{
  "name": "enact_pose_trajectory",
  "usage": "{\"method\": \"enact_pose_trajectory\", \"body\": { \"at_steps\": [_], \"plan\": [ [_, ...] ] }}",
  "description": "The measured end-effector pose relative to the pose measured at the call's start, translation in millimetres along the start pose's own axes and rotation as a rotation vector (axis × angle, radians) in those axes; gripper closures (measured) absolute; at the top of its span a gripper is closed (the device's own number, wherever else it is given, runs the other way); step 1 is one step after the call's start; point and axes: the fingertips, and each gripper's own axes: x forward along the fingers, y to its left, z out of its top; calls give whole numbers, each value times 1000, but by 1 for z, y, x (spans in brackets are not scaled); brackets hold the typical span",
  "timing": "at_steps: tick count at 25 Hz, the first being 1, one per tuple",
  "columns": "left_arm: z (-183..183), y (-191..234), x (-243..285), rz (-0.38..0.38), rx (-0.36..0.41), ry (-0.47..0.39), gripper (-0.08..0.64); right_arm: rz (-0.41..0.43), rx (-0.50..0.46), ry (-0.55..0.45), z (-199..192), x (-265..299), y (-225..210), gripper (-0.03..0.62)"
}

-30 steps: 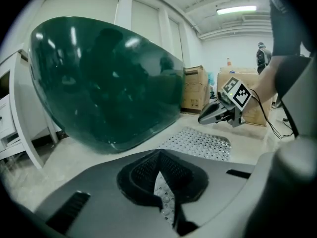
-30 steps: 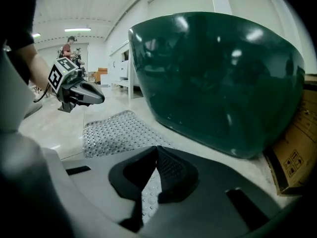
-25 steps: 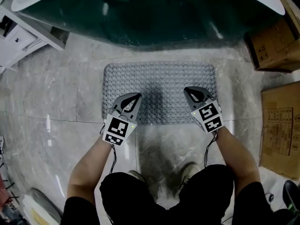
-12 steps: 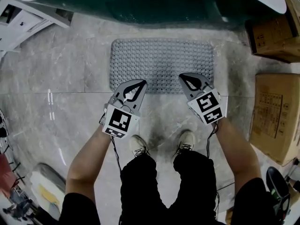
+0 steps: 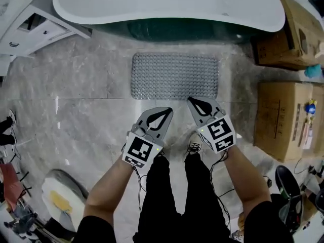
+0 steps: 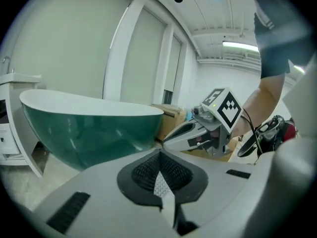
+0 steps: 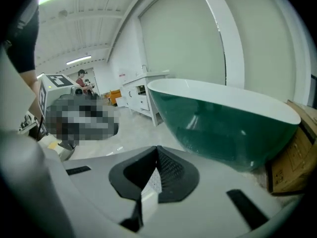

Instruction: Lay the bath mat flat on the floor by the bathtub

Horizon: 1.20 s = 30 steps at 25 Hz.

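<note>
Left gripper (image 5: 164, 113): jaws pressed together, nothing between them; held over the floor (image 5: 76, 100) ahead of the legs.
Right gripper (image 5: 195, 102): the same, jaws together, empty.
Mat (image 5: 175, 76): grey, nubbed, flat on the floor beyond both grippers, apart from them, long edge beside the tub (image 5: 167, 4).
Boxes (image 5: 281, 120): cardboard, right of the mat.
Cabinet (image 5: 30, 32): white, far left.

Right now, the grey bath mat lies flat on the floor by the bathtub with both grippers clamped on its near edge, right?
No: the bath mat lies flat on the floor by the bathtub, but the left gripper and right gripper hold nothing. Both gripper views show jaws shut with nothing between them.
</note>
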Motion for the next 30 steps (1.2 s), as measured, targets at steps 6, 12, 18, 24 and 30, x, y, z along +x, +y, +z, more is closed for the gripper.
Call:
{"method": "enact_pose_trajectory", "body": {
  "at_steps": [6, 12, 18, 24, 30],
  "plan": [
    [106, -15, -68, 18, -45, -59, 545, -14, 7, -42, 106, -68, 34, 575],
    [201, -32, -138, 9, -47, -115, 545, -20, -17, -96, 201, -130, 77, 575],
    [272, -46, -203, -1, 20, -174, 545, -13, -36, -182, 281, -174, 115, 575],
    [306, -54, -261, 62, -88, -234, 545, 9, -80, -227, 327, -211, 161, 575],
    [314, -74, -300, 46, -129, -280, 545, 2, -130, -270, 346, -246, 203, 575]
  ]
}}
